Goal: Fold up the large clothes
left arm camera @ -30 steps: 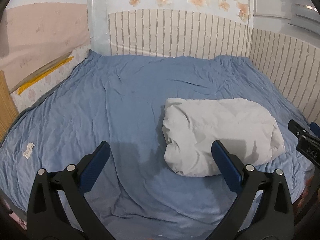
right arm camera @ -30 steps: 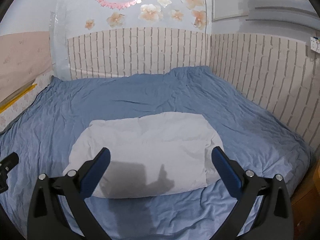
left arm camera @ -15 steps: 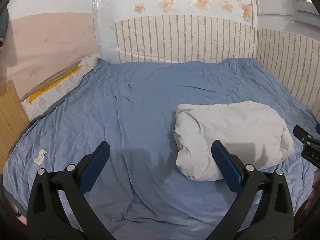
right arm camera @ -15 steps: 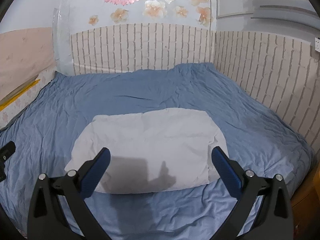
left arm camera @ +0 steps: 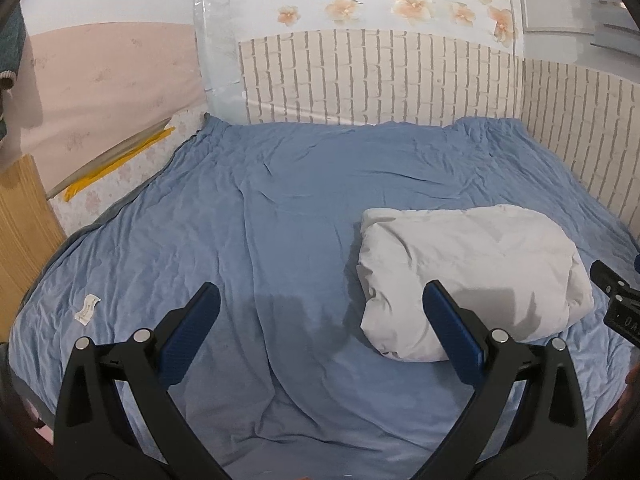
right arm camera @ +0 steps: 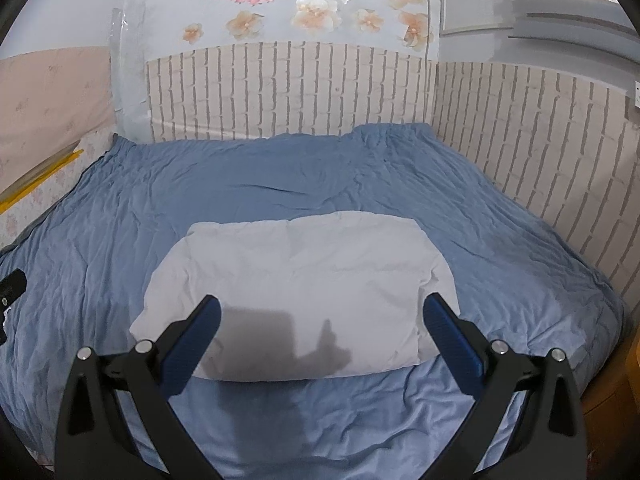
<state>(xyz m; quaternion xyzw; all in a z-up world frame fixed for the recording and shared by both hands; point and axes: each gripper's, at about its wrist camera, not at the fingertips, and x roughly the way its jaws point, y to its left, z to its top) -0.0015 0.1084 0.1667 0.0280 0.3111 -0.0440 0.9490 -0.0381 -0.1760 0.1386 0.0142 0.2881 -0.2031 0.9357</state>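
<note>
A white puffy garment [right arm camera: 304, 280] lies folded into a thick rectangle on the blue bedsheet [right arm camera: 280, 176]. It also shows in the left wrist view [left arm camera: 472, 276], right of centre. My left gripper [left arm camera: 320, 312] is open and empty, held above the sheet to the left of the bundle. My right gripper [right arm camera: 320, 320] is open and empty, above the bundle's near edge without touching it. The right gripper's tip [left arm camera: 616, 304] shows at the right edge of the left wrist view.
Brick-pattern panels [right arm camera: 288, 92] line the back and right walls around the bed. A yellow strip [left arm camera: 116, 164] and floral mattress edge lie at the left. A small white label [left arm camera: 87, 309] lies on the sheet. A wooden board [left arm camera: 24, 216] stands at the far left.
Both grippers have drawn back and tilted up from the bundle, so the bundle sits farther away and more wall shows. The bundle has not moved. Both stay open.
</note>
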